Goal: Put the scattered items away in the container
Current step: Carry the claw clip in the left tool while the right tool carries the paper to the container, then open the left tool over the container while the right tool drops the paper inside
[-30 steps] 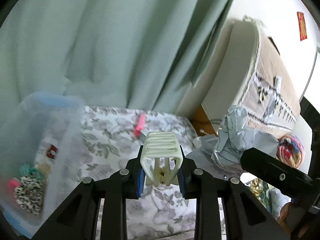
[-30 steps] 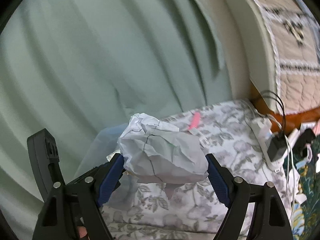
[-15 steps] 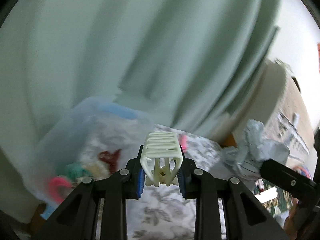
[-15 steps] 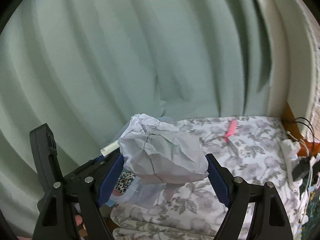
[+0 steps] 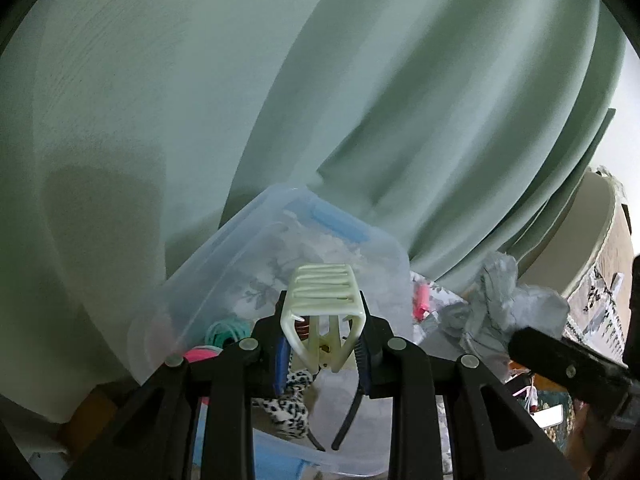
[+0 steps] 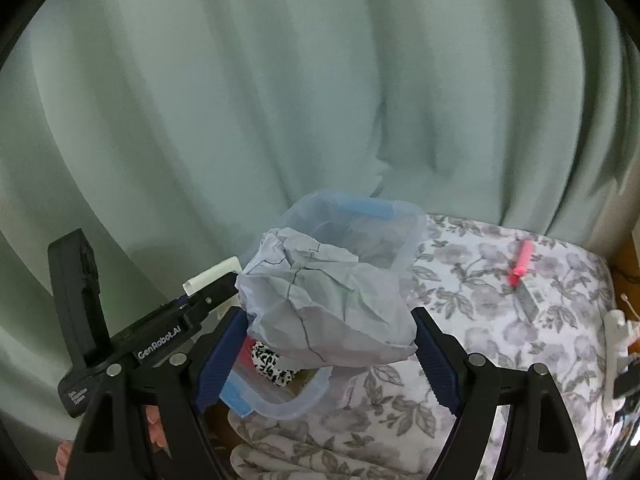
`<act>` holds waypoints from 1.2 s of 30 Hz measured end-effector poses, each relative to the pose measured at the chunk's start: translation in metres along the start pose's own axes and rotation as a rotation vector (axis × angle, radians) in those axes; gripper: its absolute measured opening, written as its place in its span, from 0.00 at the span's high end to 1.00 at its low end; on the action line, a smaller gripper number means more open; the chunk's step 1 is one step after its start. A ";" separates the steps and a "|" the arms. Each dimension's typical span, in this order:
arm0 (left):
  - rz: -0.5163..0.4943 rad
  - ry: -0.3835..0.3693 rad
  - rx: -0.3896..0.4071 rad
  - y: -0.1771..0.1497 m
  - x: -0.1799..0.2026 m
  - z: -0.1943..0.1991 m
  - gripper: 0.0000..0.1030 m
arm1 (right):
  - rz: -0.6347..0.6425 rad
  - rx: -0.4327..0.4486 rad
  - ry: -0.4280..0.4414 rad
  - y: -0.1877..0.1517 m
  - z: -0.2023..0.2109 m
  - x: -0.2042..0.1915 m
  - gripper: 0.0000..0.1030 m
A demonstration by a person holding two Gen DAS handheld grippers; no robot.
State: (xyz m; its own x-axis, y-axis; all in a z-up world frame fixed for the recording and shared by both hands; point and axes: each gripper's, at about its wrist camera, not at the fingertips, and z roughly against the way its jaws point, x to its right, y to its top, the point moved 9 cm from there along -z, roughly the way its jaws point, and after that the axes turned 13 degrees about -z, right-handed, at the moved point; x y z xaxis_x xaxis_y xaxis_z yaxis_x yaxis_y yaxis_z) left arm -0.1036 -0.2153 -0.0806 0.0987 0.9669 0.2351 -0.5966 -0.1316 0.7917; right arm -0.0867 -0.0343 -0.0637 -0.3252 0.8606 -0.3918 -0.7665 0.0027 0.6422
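My left tongs (image 5: 322, 354) pinch a stiff, light hair clip (image 5: 323, 300) by its sides above the container (image 5: 248, 248); my right tongs (image 6: 326, 354) hold soft crumpled paper (image 6: 324, 304) across its bulk.

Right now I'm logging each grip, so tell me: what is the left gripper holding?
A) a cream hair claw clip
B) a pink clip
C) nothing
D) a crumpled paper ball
A: the left gripper is closed on the cream hair claw clip above the clear container; the paper ball is in the right gripper.
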 end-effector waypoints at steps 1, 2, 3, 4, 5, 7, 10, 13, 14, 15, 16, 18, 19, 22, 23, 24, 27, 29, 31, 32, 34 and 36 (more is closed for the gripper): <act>-0.001 0.002 -0.001 0.000 -0.002 0.001 0.73 | 0.001 -0.003 0.000 0.002 -0.003 -0.003 0.18; -0.003 0.002 -0.002 -0.001 -0.003 0.001 0.73 | 0.002 -0.006 0.000 0.003 -0.006 -0.005 0.18; -0.004 0.002 -0.005 -0.001 -0.004 0.001 0.73 | 0.000 -0.011 0.003 0.005 -0.011 -0.007 0.18; -0.004 0.001 -0.007 -0.002 -0.006 0.000 0.73 | 0.001 -0.015 0.004 0.004 -0.014 -0.009 0.18; -0.003 0.001 -0.011 -0.003 -0.008 -0.001 0.72 | 0.002 -0.021 0.003 0.004 -0.019 -0.010 0.18; 0.004 -0.002 -0.024 -0.006 -0.011 -0.005 0.73 | 0.006 -0.041 -0.005 0.003 -0.030 -0.012 0.18; 0.011 -0.003 -0.041 -0.009 -0.015 -0.011 0.73 | 0.008 -0.064 -0.017 0.001 -0.042 -0.010 0.18; 0.007 -0.008 -0.055 -0.010 -0.015 -0.017 0.73 | 0.002 -0.081 -0.031 0.001 -0.052 -0.006 0.18; 0.005 -0.009 -0.058 -0.010 -0.015 -0.019 0.72 | -0.001 -0.089 -0.034 0.001 -0.055 -0.004 0.18; 0.003 -0.011 -0.059 -0.009 -0.015 -0.021 0.73 | -0.005 -0.096 -0.033 0.001 -0.059 -0.002 0.18; 0.002 -0.013 -0.061 -0.009 -0.015 -0.022 0.73 | -0.011 -0.102 -0.033 0.001 -0.062 -0.001 0.18; 0.000 -0.013 -0.065 -0.010 -0.015 -0.024 0.73 | -0.013 -0.108 -0.038 0.002 -0.065 0.001 0.18; 0.000 -0.012 -0.067 -0.010 -0.016 -0.024 0.73 | -0.013 -0.110 -0.043 0.003 -0.068 0.002 0.18; 0.004 -0.009 -0.069 -0.011 -0.019 -0.028 0.73 | -0.006 -0.103 -0.049 0.007 -0.070 0.000 0.17; 0.006 -0.010 -0.069 -0.010 -0.019 -0.029 0.73 | 0.001 -0.102 -0.047 0.009 -0.072 -0.002 0.17; 0.008 -0.009 -0.069 -0.011 -0.020 -0.029 0.73 | 0.006 -0.102 -0.046 0.010 -0.073 -0.003 0.17; 0.010 -0.005 -0.073 -0.012 -0.023 -0.030 0.73 | 0.015 -0.101 -0.042 0.012 -0.078 -0.004 0.17; 0.011 -0.003 -0.073 -0.012 -0.024 -0.029 0.72 | 0.014 -0.097 -0.042 0.013 -0.076 -0.004 0.17; 0.012 0.002 -0.066 -0.011 -0.024 -0.027 0.68 | 0.014 -0.093 -0.039 0.014 -0.076 -0.004 0.16; 0.014 0.003 -0.059 -0.010 -0.025 -0.026 0.57 | 0.017 -0.090 -0.037 0.014 -0.076 -0.004 0.16; 0.018 0.003 -0.043 -0.008 -0.024 -0.022 0.44 | 0.031 -0.085 -0.034 0.015 -0.078 -0.005 0.15; 0.023 -0.002 -0.028 -0.006 -0.023 -0.020 0.42 | 0.037 -0.080 -0.029 0.015 -0.076 -0.006 0.15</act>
State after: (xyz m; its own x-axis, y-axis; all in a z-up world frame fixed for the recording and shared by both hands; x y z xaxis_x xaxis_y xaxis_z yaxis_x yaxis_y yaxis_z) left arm -0.1184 -0.2327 -0.1024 0.0861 0.9633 0.2541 -0.6209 -0.1476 0.7698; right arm -0.1385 -0.0782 -0.1017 -0.3389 0.8739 -0.3484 -0.7963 -0.0692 0.6010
